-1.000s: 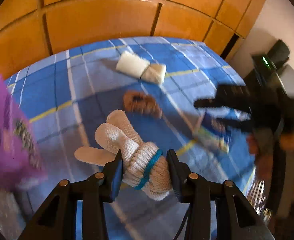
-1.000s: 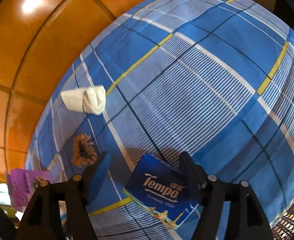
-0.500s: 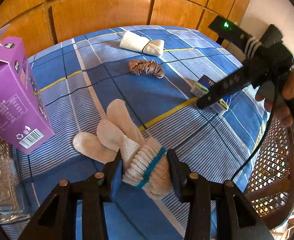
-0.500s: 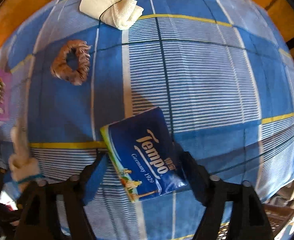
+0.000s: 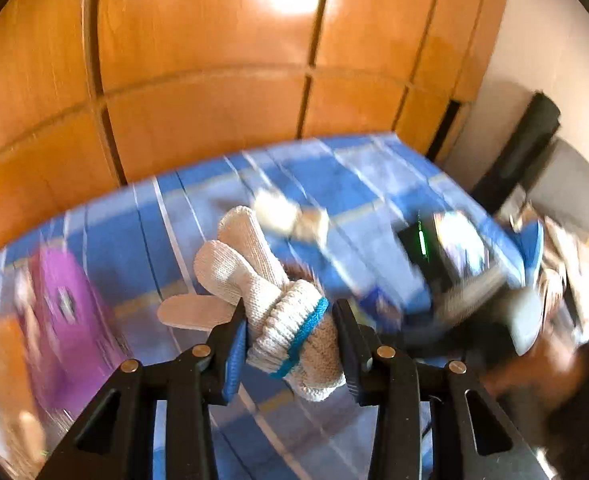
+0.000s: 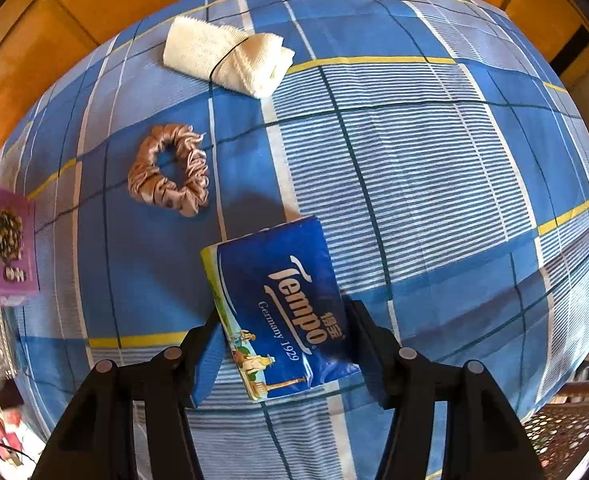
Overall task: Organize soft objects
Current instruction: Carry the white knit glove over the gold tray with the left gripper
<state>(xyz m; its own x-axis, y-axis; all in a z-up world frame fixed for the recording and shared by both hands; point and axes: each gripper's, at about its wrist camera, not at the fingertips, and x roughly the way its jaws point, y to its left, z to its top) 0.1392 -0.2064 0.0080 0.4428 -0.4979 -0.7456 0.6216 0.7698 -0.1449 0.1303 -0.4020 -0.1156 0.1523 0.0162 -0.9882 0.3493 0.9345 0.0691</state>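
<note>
My left gripper [image 5: 290, 344] is shut on a white knit glove [image 5: 270, 300] with a blue cuff stripe and holds it above the blue plaid cloth [image 5: 134, 240]. The left wrist view is blurred by motion. My right gripper [image 6: 282, 356] is shut on a blue Tempo tissue pack [image 6: 282, 308], held above the plaid cloth [image 6: 434, 168]. A brown scrunchie [image 6: 170, 170] lies left of the pack. A rolled cream towel [image 6: 226, 56] lies at the far side. The right gripper body [image 5: 454, 280] shows blurred at the right of the left wrist view.
A purple box [image 6: 4, 248] stands at the table's left edge, also blurred in the left wrist view [image 5: 66, 312]. Orange wood panelling [image 5: 214, 80] rises behind the table. A woven chair [image 6: 566, 420] sits at the lower right.
The left gripper has lifted and swung fast with the glove, so its view tilts toward the wall. The right gripper has risen slightly with the tissue pack.
</note>
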